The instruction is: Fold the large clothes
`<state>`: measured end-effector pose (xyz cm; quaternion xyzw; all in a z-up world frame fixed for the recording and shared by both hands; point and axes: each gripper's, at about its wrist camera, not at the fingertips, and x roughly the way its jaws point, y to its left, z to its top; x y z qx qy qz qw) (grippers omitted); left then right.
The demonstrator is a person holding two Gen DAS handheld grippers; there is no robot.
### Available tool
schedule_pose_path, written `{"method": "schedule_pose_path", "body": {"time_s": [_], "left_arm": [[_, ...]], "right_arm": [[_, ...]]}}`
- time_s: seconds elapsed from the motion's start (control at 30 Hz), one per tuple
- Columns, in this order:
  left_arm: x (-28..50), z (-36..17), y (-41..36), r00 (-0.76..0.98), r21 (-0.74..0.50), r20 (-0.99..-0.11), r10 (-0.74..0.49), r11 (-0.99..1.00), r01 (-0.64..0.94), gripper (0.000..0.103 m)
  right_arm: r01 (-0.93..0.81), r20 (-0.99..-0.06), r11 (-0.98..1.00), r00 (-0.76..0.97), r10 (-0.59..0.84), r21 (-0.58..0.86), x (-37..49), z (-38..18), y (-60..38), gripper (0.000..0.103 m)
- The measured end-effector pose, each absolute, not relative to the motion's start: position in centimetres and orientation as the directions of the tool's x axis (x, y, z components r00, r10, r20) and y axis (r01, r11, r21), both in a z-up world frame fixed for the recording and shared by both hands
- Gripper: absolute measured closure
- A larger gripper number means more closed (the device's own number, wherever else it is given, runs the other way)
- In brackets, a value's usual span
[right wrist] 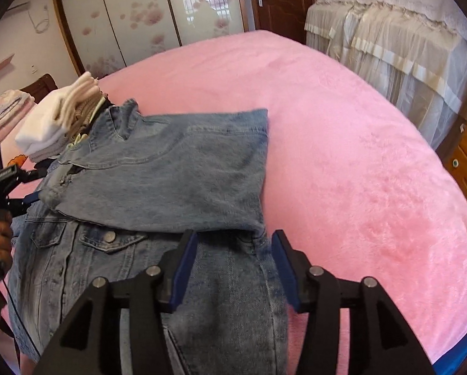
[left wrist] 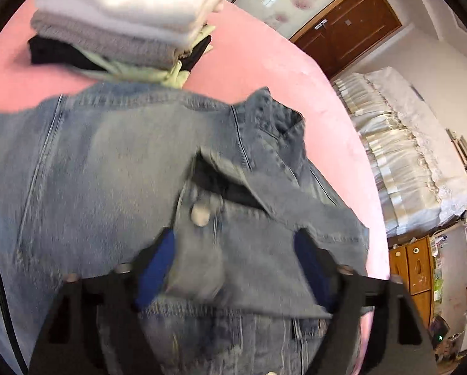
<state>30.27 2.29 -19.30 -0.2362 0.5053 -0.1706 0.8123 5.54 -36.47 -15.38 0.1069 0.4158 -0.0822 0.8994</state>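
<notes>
Left wrist view: the left gripper (left wrist: 236, 247) stands with its blue pads (left wrist: 158, 265) spread, a fold of the denim jacket (left wrist: 108, 162) lying between them; the frame is blurred, so whether either pad touches the cloth cannot be told. A metal button (left wrist: 200, 214) sits just ahead of the pads. Beyond the jacket, ahead and to the left, a stack of folded clothes (left wrist: 124, 9) rests on the pink bed (left wrist: 258, 72), white on top, grey and black beneath; the jacket's far edge touches the foot of the stack. Ahead and to the right stand a brown door (left wrist: 349, 28) and a second bed with a white frilled cover (left wrist: 405, 156).

Right wrist view: the right gripper (right wrist: 235, 250) has its pads spread, hovering over the jacket's (right wrist: 177, 168) right edge, with cloth between and below them; contact cannot be told. The jacket lies on the bed (right wrist: 358, 156), its upper half folded across the buttoned front. Far left of this gripper, the left gripper (right wrist: 30, 198) meets the fold's left corner, a hand (right wrist: 0, 234) on its handle. The stack (right wrist: 55, 122) lies ahead and to the left, against the collar.
</notes>
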Motion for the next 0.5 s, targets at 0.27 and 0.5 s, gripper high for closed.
{"method": "schedule_pose_path", "body": {"time_s": [0.27,0.5], "left_arm": [[37.7,-21.9,1.5,0.315,-0.558,-0.79,-0.526,0.83,-0.013,0.022],[38.8,-23.8,0.1,0.226,-0.493,-0.831,-0.509,0.861,0.126,0.023]], "right_arm": [[0.254,-0.745,0.958,0.664,-0.071,0.135,9.4,-14.3,-37.6,0.051],[0.279,-0.775,0.95,0.628,-0.071,0.14,14.1,-15.4,-40.6,0.051]]}}
